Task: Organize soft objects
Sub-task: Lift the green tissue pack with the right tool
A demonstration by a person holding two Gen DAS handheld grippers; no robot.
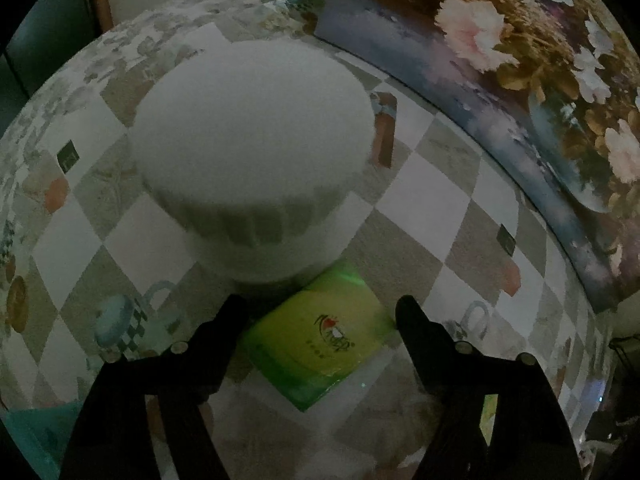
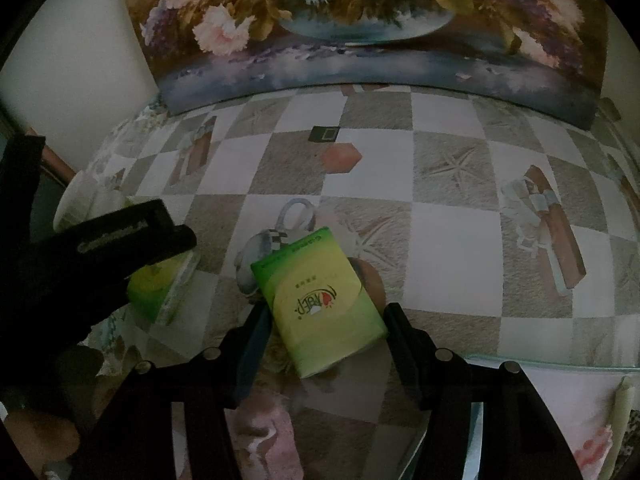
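Tissue packs are laid on the checked tablecloth (image 2: 452,240). One green pack (image 1: 316,332) is seen between the spread, untouching fingers of the left gripper (image 1: 320,312), near a white roll (image 1: 252,152) shown only there. Another pack (image 2: 320,304) is framed by the right gripper (image 2: 324,320), apparently loose.

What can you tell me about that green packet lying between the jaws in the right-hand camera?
The green packet looks like a soft plastic-wrapped tissue pack, yellow-green in the middle and darker green at its edges, with a small printed logo in red and green. It lies flat on the checked tablecloth, turned at an angle. The right gripper straddles its near end; its jaws look a little clear of the packet's sides, though I cannot be sure.
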